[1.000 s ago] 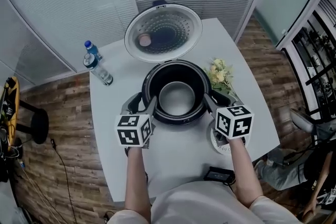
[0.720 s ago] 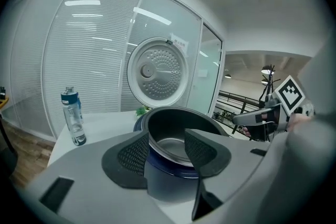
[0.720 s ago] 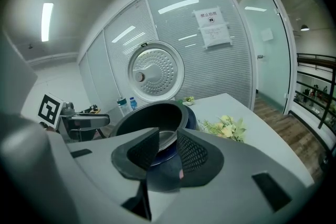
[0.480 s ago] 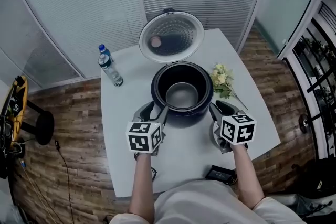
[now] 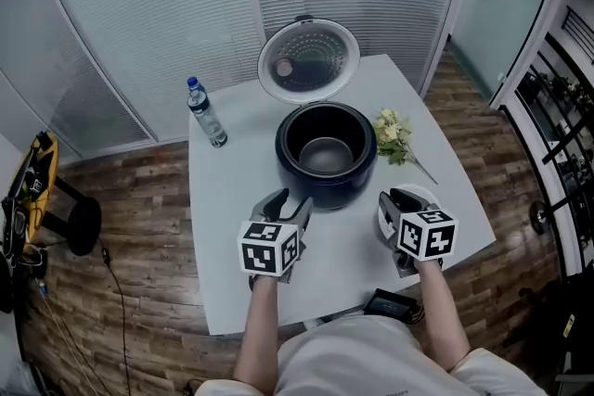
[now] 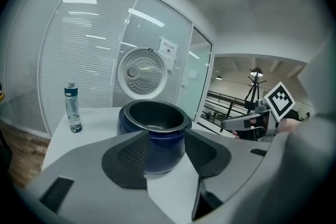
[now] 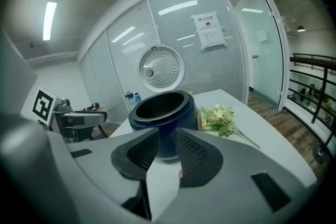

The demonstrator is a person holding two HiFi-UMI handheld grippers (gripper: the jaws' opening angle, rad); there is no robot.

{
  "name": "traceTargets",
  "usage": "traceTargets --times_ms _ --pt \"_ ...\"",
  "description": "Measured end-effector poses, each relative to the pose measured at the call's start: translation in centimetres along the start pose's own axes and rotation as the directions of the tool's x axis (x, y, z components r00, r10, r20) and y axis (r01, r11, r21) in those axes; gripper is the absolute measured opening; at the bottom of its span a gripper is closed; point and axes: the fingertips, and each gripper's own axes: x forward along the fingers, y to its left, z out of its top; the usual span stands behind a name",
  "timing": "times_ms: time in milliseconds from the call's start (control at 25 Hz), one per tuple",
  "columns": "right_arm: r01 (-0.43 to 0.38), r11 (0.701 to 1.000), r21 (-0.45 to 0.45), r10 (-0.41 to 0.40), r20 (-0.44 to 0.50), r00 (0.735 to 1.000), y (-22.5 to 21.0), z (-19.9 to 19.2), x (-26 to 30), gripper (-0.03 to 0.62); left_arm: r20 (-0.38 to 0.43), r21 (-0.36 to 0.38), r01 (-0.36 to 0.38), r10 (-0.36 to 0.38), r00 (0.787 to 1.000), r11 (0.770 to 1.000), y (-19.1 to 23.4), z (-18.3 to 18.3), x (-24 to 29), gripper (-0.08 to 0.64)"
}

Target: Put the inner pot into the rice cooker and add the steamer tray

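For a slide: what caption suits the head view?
Both open, left gripper and right gripper face an open-lidded rice cooker on a table.

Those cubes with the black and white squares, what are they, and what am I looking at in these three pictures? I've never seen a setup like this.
No robot here: a person holds a two-jaw tool in each hand, and each patterned cube is part of it. The top-down picture comes from a camera on the person's head; it shows the left hand-held gripper and the right hand-held gripper. The other two come from cameras riding on each tool, looking along its jaws. Both pairs of jaws stand apart with nothing between them. On the white table stand a blue rice cooker with its lid up and a dark inner pot inside, a water bottle and some flowers. A white round thing lies partly hidden under the right one.
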Motion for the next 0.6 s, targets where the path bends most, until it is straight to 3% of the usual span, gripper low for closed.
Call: traceTargets --times_ms 200,440,600 --pt "0.020 1.000 0.021 -0.020 -0.024 1.000 0.3 -2.4 -2.1 0.110 -0.026 -0.016 0.045 -0.046 0.999 0.999 -1.8 -2.3 -1.2 0.206" --pt "0.047 0.998 0.045 -0.045 -0.049 0.998 -0.8 -4.7 -3.8 0.110 0.013 -0.139 0.163 -0.162 0.987 0.977 -4.6 -3.8 -1.1 0.210" --pt "0.068 0.995 0.066 -0.064 -0.066 0.996 -2.7 -5.9 -4.4 0.110 -0.011 -0.163 0.186 -0.190 0.982 0.969 -6.0 -5.0 -0.1 0.210"
